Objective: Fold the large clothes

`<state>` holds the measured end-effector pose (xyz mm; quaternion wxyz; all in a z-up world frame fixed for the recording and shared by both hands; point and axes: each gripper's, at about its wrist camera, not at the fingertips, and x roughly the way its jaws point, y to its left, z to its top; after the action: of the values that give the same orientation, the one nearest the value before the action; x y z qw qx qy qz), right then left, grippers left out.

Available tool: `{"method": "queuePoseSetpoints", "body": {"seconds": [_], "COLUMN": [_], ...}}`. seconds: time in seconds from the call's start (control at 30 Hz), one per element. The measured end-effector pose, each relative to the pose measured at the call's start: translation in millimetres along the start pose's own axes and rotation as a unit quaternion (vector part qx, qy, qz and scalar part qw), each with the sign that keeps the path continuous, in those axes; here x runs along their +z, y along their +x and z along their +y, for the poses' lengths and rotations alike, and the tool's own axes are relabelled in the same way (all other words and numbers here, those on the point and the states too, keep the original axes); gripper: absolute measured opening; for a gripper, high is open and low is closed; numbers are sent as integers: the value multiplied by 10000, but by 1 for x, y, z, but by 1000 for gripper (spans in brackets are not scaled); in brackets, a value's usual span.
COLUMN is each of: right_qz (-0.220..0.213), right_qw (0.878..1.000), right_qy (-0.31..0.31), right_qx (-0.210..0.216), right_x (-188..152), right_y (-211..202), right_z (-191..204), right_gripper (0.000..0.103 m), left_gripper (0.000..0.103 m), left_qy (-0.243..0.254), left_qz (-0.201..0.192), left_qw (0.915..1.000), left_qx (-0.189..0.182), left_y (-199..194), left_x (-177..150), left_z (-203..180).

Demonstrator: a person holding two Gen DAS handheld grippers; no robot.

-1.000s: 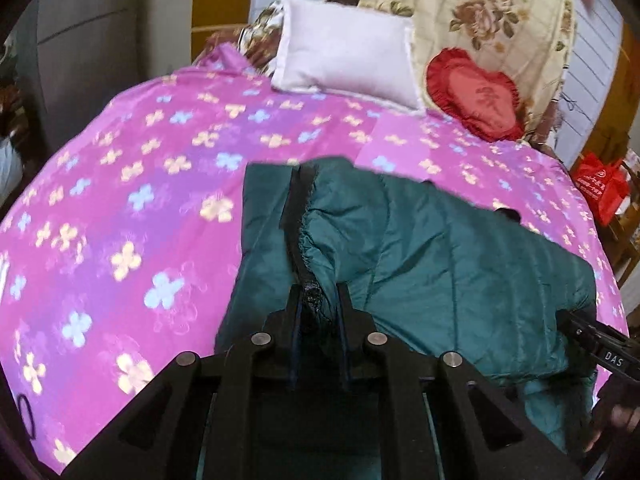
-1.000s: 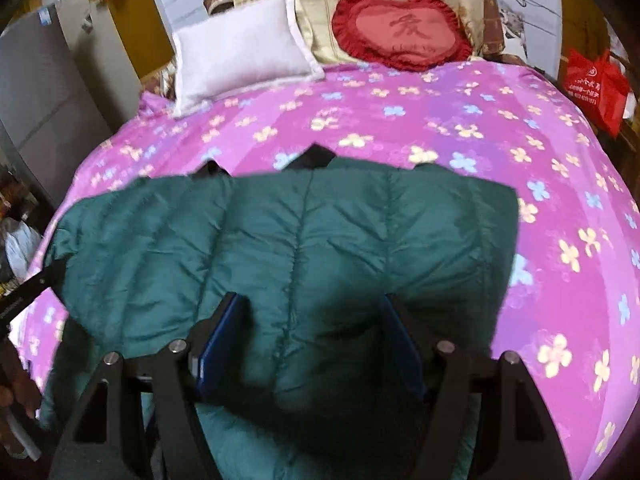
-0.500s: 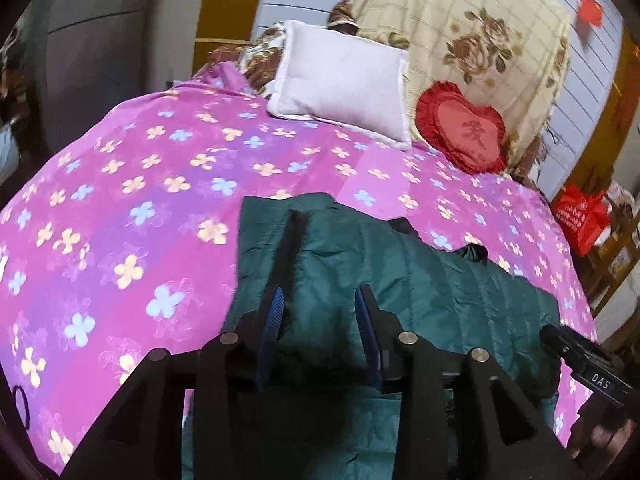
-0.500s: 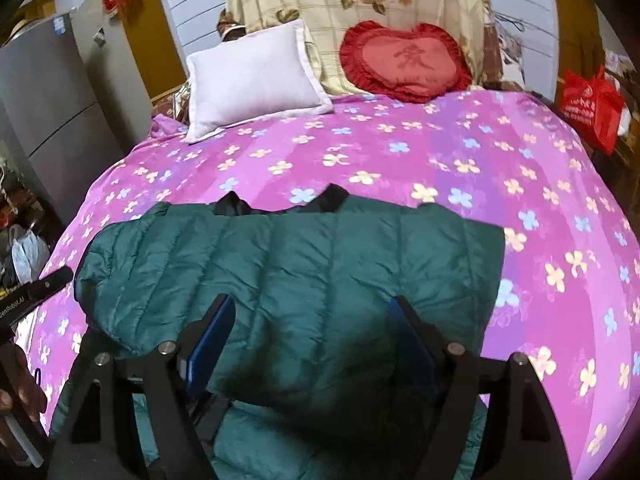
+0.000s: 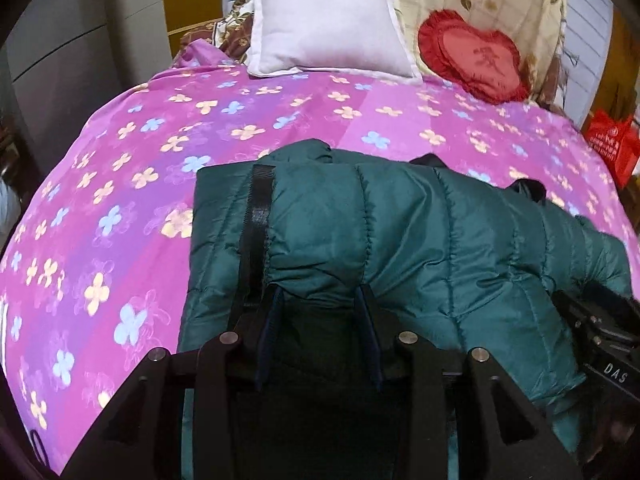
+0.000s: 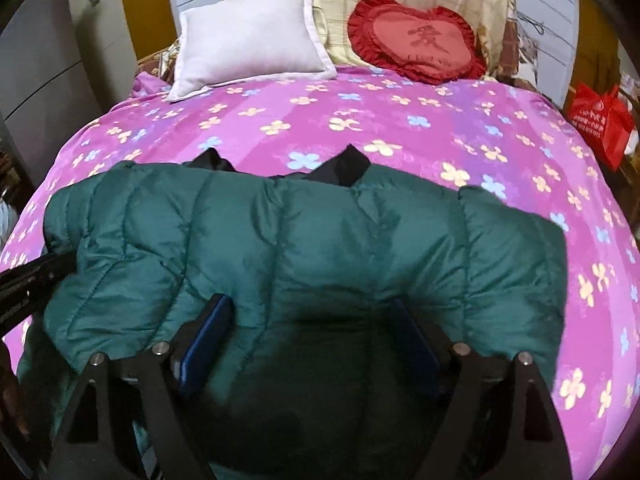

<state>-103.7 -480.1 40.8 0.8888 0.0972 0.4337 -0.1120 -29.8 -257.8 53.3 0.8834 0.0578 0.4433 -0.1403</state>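
A dark green quilted down jacket (image 5: 400, 232) lies folded across the pink flowered bedspread (image 5: 120, 184); it also fills the middle of the right wrist view (image 6: 320, 248). Its black zipper strip (image 5: 256, 216) runs along the left edge. My left gripper (image 5: 318, 300) is open, its jaws apart over the jacket's near left edge. My right gripper (image 6: 312, 312) is open wide over the jacket's near middle. Black collar parts (image 6: 344, 168) poke out at the far edge. The jacket bulges between both pairs of fingers.
A white pillow (image 5: 328, 36) and a red heart cushion (image 5: 476, 56) lean at the head of the bed. A red bag (image 6: 600, 120) sits off the right side. A grey cabinet (image 6: 48, 48) stands at left. The other gripper's body (image 5: 600, 340) shows at right.
My left gripper let go of the jacket's zipper edge and opened. Both grippers drew back, then came low over the jacket. The folded jacket lies puffed on the bed.
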Motion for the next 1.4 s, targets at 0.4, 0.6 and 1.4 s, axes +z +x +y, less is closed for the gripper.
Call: {"method": "queuePoseSetpoints", "body": {"seconds": [0.4, 0.6, 1.4], "right_qz": [-98, 26, -174], "right_qw": [9997, 9996, 9987], "right_qy": [-60, 194, 384], "right_qx": [-221, -220, -298], "right_x": [-21, -32, -38], "right_y": [-62, -32, -68], "right_z": [-22, -36, -49], "right_gripper": [87, 88, 89], "left_gripper": [28, 28, 28], "left_qy": [103, 144, 80], "left_qz": [-32, -99, -172], "left_qw": [9999, 9998, 9995], "left_qx": [34, 58, -248], "left_y": [4, 5, -17], "left_x": [-1, -3, -5], "left_z": [-1, -3, 9]}}
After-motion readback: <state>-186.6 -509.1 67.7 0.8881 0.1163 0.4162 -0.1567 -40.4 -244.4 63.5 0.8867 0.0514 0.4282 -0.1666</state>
